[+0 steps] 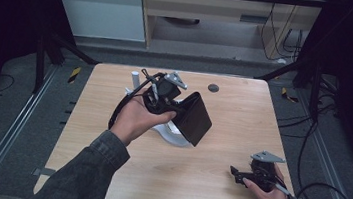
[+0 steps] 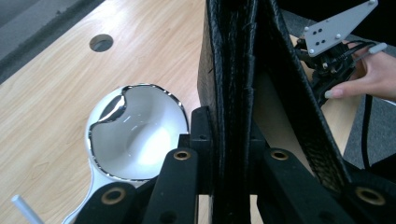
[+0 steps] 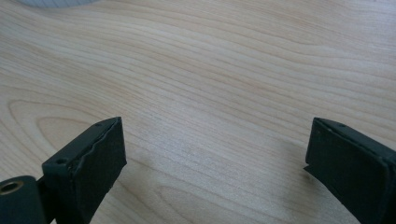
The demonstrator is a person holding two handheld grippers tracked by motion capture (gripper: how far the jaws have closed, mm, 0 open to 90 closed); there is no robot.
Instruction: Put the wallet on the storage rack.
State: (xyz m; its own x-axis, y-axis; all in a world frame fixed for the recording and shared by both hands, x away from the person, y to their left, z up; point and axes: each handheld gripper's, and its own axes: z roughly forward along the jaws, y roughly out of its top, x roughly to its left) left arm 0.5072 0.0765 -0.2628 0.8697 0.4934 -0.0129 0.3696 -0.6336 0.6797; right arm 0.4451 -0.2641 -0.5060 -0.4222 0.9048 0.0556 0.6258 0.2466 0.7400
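Black jaws of the left gripper (image 2: 229, 175) pinch a black wallet (image 2: 243, 84) above a white bowl (image 2: 135, 135); right gripper (image 3: 215, 158) spread wide over bare table (image 3: 210, 70).

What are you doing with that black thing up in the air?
A person holds a gripper in each hand. The left gripper is clamped on one side of a black wallet, holding it above the wooden table, over a white stand. The right gripper is open with nothing in it, low near the table's front right corner.

Wallet (image 1: 196, 119) above bowl (image 1: 175, 135)
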